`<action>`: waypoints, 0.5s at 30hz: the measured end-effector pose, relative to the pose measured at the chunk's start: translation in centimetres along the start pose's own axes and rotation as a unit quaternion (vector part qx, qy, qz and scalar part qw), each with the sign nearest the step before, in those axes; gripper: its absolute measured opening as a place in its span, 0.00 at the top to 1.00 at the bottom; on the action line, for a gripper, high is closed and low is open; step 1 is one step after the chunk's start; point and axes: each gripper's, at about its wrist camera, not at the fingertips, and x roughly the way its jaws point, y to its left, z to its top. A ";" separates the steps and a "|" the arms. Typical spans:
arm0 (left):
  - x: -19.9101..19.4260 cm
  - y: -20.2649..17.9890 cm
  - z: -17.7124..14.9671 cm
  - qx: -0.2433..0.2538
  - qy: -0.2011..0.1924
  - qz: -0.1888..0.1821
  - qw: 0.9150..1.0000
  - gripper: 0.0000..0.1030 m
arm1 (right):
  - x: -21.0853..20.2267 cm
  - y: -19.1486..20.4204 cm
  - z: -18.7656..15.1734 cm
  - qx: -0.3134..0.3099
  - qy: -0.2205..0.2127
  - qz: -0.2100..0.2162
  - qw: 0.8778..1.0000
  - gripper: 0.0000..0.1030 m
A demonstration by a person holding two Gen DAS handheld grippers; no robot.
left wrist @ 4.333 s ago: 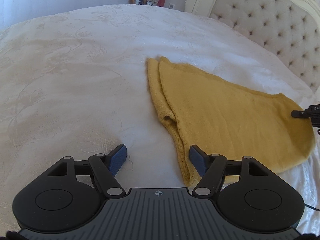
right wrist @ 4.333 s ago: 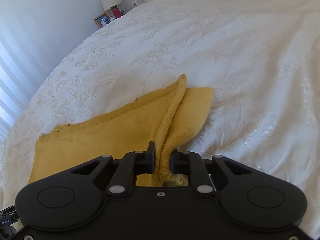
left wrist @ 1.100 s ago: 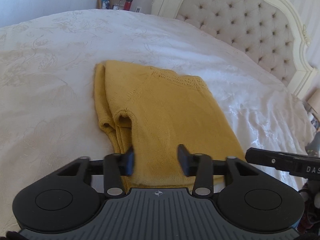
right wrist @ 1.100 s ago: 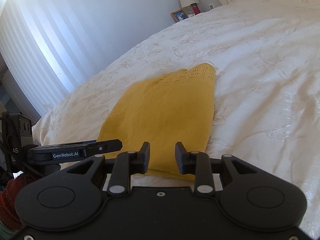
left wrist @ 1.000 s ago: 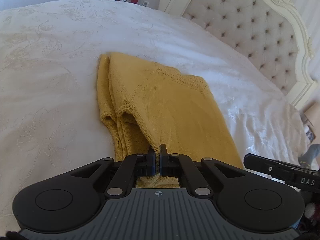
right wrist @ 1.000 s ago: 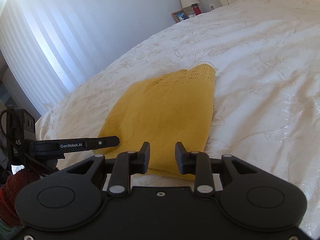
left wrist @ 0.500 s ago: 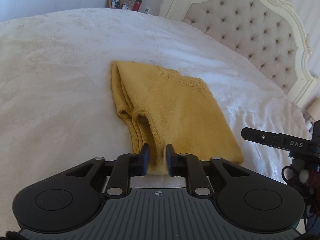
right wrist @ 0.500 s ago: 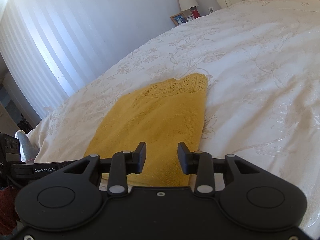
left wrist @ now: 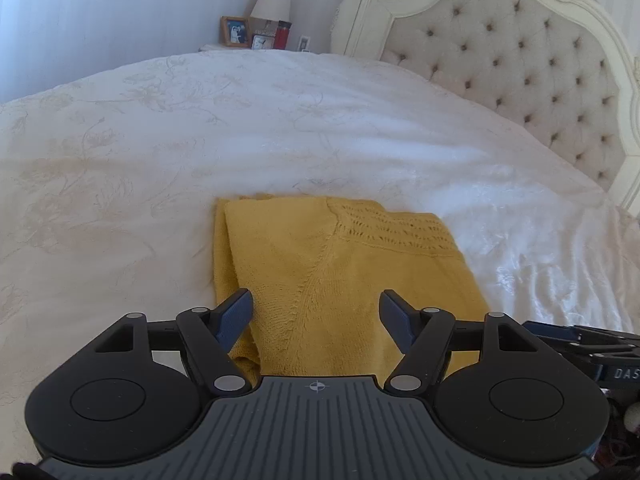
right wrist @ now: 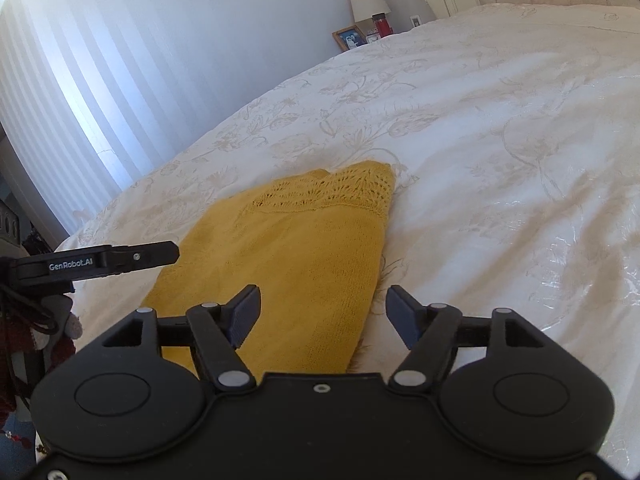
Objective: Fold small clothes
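Mustard knit on a pale floral bedspread

The sweater (left wrist: 344, 272) is mustard yellow throughout, plain knit over most of it, with an openwork lace band (left wrist: 396, 228) of small eyelet rows along the edge farthest from the grippers. The bedspread (left wrist: 160, 152) around it is white to cream, woven with a faint tone-on-tone pattern of flowers and trailing stems. Beyond the sweater, the headboard (left wrist: 532, 80) is beige, button-tufted in a diamond grid, inside a cream carved frame. The left gripper (left wrist: 316, 316) and the right gripper (right wrist: 322, 312) are black with dark blue pads (left wrist: 236, 314). The wall (right wrist: 120, 60) is pale blue-grey with vertical stripes.
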 end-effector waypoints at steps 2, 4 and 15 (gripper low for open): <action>1.3 0.9 -0.2 -0.009 0.019 0.012 1.000 0.34 | 0.7 -0.2 0.4 -0.005 0.008 0.001 1.000 0.29; 2.5 2.6 -0.3 -0.031 0.036 0.033 0.998 0.34 | 1.5 -0.5 0.7 -0.005 0.016 0.005 1.000 0.29; 1.0 7.0 -1.0 -0.126 0.045 -0.027 0.991 0.34 | 3.8 -2.3 1.4 0.012 0.039 0.023 0.999 0.28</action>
